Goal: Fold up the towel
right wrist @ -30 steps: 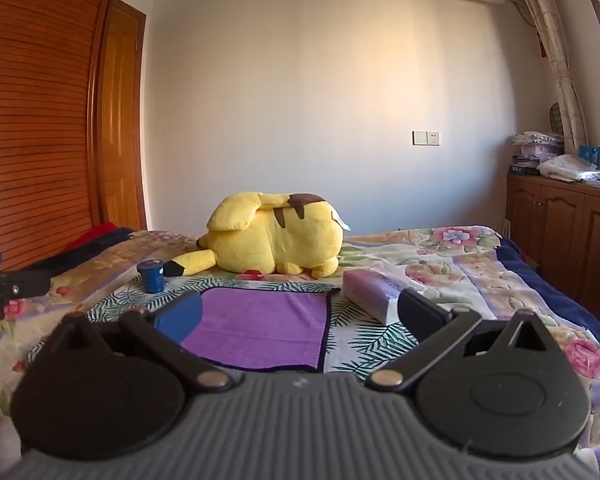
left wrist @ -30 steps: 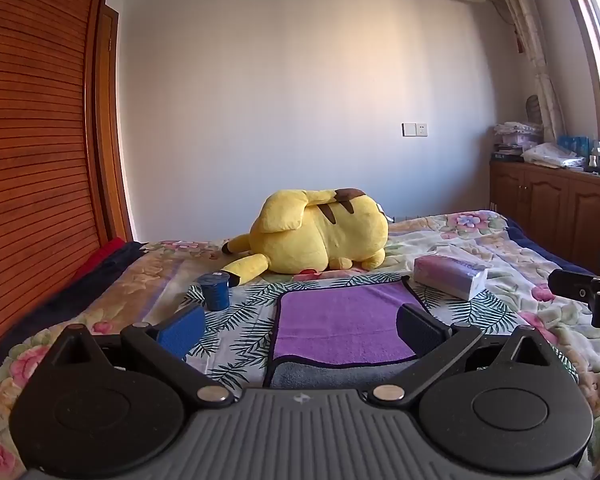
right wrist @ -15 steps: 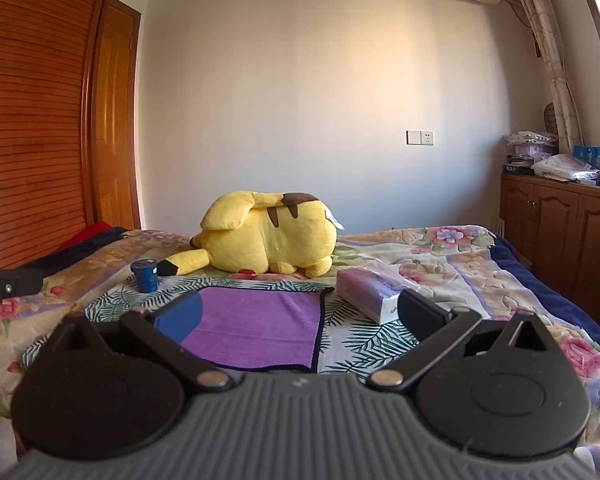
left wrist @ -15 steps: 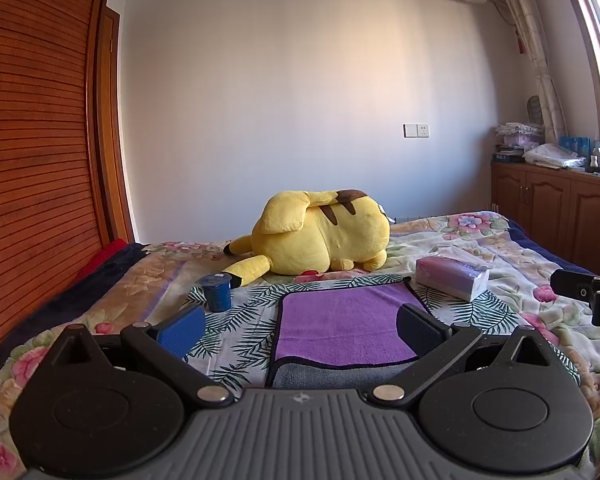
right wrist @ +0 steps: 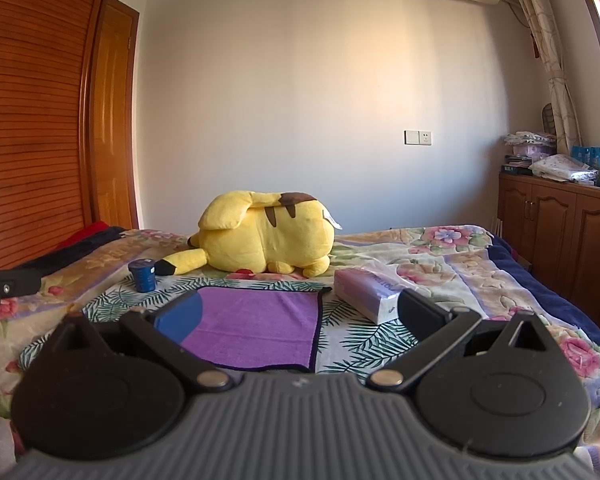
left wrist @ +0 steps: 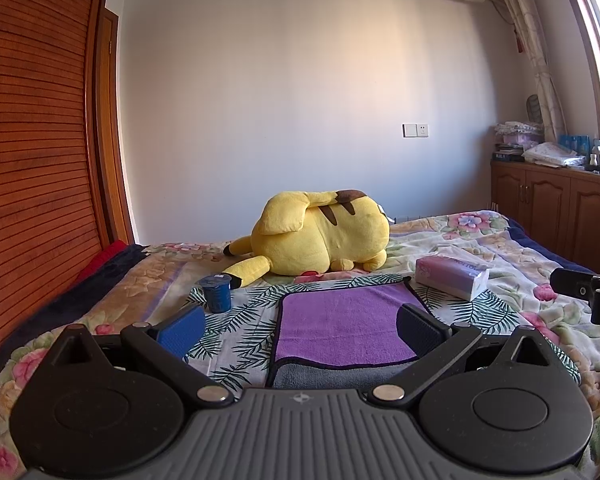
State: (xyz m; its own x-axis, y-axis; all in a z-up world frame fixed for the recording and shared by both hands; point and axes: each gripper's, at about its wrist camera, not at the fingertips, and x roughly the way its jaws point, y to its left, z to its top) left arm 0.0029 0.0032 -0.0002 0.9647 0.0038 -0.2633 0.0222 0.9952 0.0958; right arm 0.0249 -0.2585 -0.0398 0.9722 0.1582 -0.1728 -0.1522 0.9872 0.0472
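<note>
A purple towel [left wrist: 344, 324] with a dark hem lies flat on the flowered bedspread, its near edge turned over to show a grey underside [left wrist: 332, 376]. It also shows in the right wrist view [right wrist: 256, 324]. My left gripper [left wrist: 300, 326] is open and empty, held above the bed in front of the towel's near edge. My right gripper [right wrist: 300, 314] is open and empty, held over the towel's right near corner. Neither touches the towel.
A yellow plush toy [left wrist: 320, 240] lies behind the towel. A small blue cup [left wrist: 217, 293] stands to its left, a tissue pack [left wrist: 452, 276] to its right. A wooden wardrobe [left wrist: 32, 160] lines the left, cabinets [right wrist: 560, 220] the right.
Both grippers have shifted slightly, with the view drifting a little. The towel has not moved and both grippers stay open.
</note>
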